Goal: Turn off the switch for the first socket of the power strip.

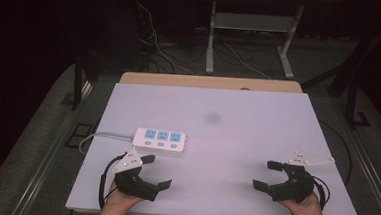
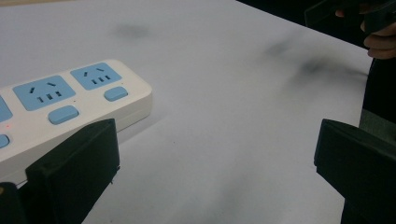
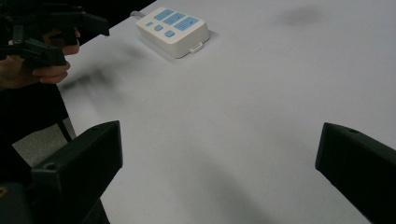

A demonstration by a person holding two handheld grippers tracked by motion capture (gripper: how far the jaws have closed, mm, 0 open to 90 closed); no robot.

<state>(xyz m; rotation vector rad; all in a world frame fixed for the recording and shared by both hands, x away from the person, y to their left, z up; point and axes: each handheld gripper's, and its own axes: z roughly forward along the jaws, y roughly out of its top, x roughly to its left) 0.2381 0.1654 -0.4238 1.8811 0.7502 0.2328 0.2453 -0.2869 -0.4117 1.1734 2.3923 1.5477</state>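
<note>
Nothing looks started yet: both grippers sit at the near edge of the table [image 1: 258, 111], jaws spread wide and holding nothing. The left gripper [image 1: 156, 171] rests just short of the power strip [image 1: 160, 140], angled toward it; the right gripper [image 1: 267, 175] lies well apart on the other side. The strip lies flat, untouched, cord trailing off left, so all the handling seems left to do

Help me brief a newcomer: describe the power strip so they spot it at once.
On the white table, look at the near left part, just beyond the left gripper. The power strip lies flat there, white with three blue sockets, a blue button under each, and a white cord running left.
</note>
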